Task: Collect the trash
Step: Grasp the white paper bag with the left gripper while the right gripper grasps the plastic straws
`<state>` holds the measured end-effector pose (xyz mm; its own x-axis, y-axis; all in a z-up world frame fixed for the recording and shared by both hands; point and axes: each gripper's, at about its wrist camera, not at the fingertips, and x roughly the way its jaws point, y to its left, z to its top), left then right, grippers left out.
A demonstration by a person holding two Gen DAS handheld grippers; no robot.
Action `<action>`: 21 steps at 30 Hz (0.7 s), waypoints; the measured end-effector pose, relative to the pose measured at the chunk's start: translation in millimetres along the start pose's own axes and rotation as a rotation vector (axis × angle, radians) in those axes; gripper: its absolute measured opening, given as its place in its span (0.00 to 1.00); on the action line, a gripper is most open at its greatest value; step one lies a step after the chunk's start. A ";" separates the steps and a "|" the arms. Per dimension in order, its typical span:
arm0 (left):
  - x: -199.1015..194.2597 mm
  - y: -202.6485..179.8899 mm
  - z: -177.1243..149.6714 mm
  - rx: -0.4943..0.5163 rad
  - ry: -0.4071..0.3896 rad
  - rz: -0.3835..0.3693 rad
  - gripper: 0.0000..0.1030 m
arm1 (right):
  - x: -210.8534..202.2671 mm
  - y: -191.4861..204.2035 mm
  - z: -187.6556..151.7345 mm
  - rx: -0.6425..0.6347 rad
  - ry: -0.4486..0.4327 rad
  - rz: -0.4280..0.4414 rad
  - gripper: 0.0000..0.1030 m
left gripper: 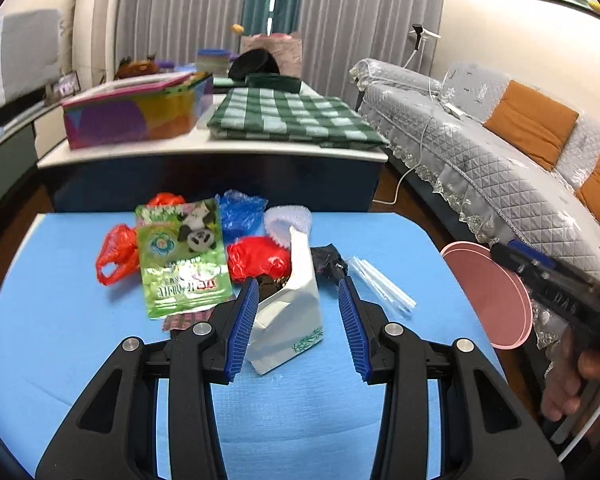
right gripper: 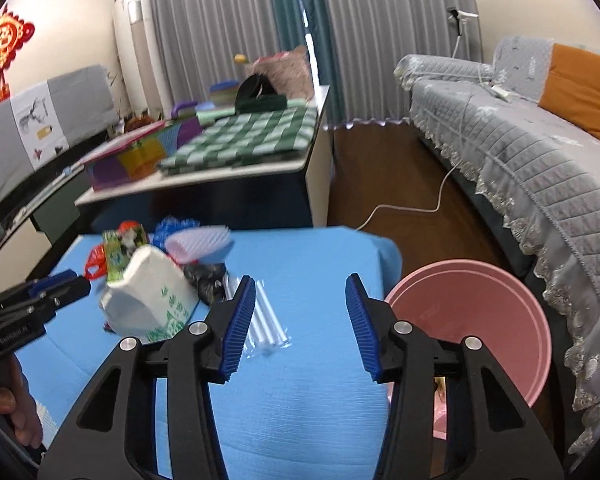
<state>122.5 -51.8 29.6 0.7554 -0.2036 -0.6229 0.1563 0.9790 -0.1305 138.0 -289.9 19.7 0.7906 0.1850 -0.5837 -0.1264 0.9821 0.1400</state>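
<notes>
Left claw (left gripper: 298,284) stands part open, nothing gripped. The white carton (left gripper: 290,316) sits between its jaws: the left pad is close to or brushing the carton's side, the right pad is clearly off it. Can't tell if there's real contact on the left.

Right claw (right gripper: 300,280) is part open too and empty, only bare blue counter (right gripper: 312,420) between the pads. The straw pack (right gripper: 266,320) lies just behind and beside its left finger, not between the jaws. The pink bin (right gripper: 480,320) is just to this claw's right, below the counter edge.

Rest of the trash is ahead of the left claw: the green packet (left gripper: 182,256) ahead-left, red bags (left gripper: 116,254) further left and one just ahead of the left finger, a blue bag (left gripper: 240,212) and a ruffled white piece further ahead, and a black wrapper (left gripper: 330,260) ahead-right.

Handling, judged:
- Carton: light, thin card, opened top. Will dent if squeezed hard. Grip across the lower body where the walls are braced, not the torn flap.
- Straw pack: very light, slick clear film, lies flat. Likely to slip; pinch across the bundle's middle, pads low to the counter.
- Bags: soft, crumple easily. Grab any bunched fold.
- Green packet: glossy film, floppy. Take an edge.
</notes>
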 end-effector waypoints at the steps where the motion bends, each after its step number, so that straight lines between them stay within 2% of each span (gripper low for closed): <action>1: 2.1 0.4 -0.5 0.010 0.001 0.000 0.41 | 5.8 1.7 -0.9 -0.005 0.011 0.004 0.46; 3: 7.3 1.0 -0.5 0.032 -0.005 0.012 0.42 | 15.3 6.8 -3.2 -0.011 0.027 0.014 0.46; 11: 34.3 6.0 -3.8 0.015 0.037 -0.006 0.50 | 50.0 27.7 -8.1 -0.066 0.093 0.057 0.50; 15: 43.9 9.1 -4.0 0.006 0.054 -0.022 0.50 | 64.4 32.8 -10.8 -0.084 0.131 0.063 0.54; 21: 53.1 7.2 -5.6 0.015 0.087 -0.029 0.50 | 86.1 37.7 -18.8 -0.109 0.205 0.049 0.56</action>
<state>160.2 -55.6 -8.7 0.6923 -0.2307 -0.6837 0.1873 0.9725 -0.1385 190.0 -236.3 -40.3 0.6453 0.2251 -0.7300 -0.2341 0.9679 0.0915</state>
